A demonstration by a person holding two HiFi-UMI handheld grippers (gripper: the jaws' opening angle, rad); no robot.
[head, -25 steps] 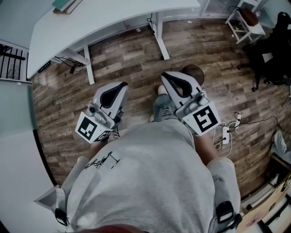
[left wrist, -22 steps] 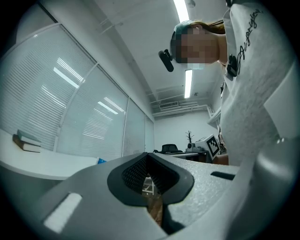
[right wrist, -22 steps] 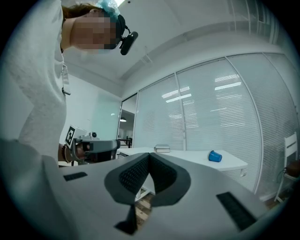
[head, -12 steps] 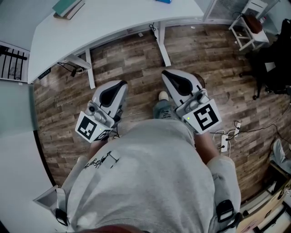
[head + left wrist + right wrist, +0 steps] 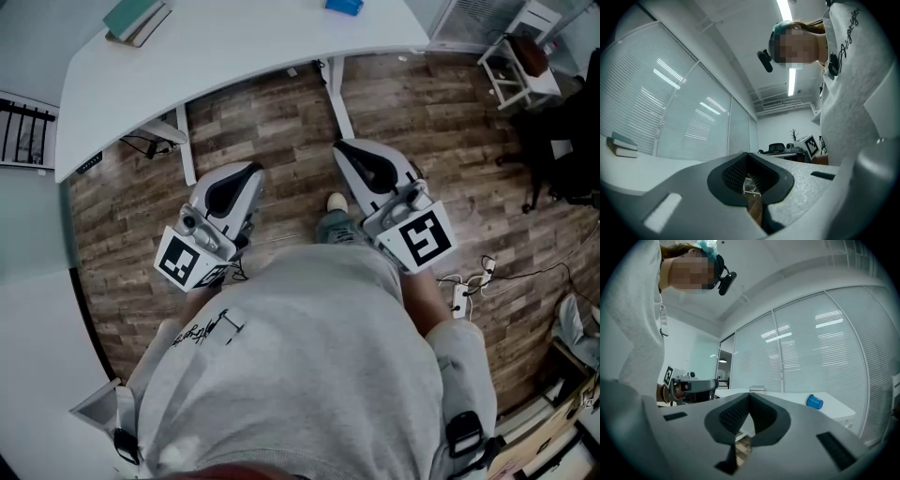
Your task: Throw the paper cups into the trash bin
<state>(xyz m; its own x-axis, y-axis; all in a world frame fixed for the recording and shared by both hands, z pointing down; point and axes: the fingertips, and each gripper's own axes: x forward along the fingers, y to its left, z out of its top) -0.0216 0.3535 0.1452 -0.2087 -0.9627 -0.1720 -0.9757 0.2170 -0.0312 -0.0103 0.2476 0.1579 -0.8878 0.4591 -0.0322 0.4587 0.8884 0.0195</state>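
**Head view:** left gripper [image 5: 246,178] & right gripper [image 5: 349,155] are held out in front of the person's grey sweatshirt [image 5: 309,375], over the wood-plank floor [image 5: 272,122], short of the curved white desk [image 5: 234,47]. The small blue paper cup [image 5: 344,6] sits on the desk at frame top, nearer the right gripper. No trash bin in sight. The step looks like the approach to the cup. I'd take it w/ the right gripper: open jaws before arrival, come in level at the cup's side, squeeze lightly so the paper won't crush.

**Left gripper view:** jaws closed tip to tip, nothing btwn them. A stack of books [image 5: 621,144] lies on the desk at left.

**Right gripper view:** jaws likewise closed & empty. The cup is ahead on the desk, right of the jaw line, so the aim should swing right.

**Count:** 1 cup, 2 grippers, 1 desk, 1 stack of 2 books, 0 bins
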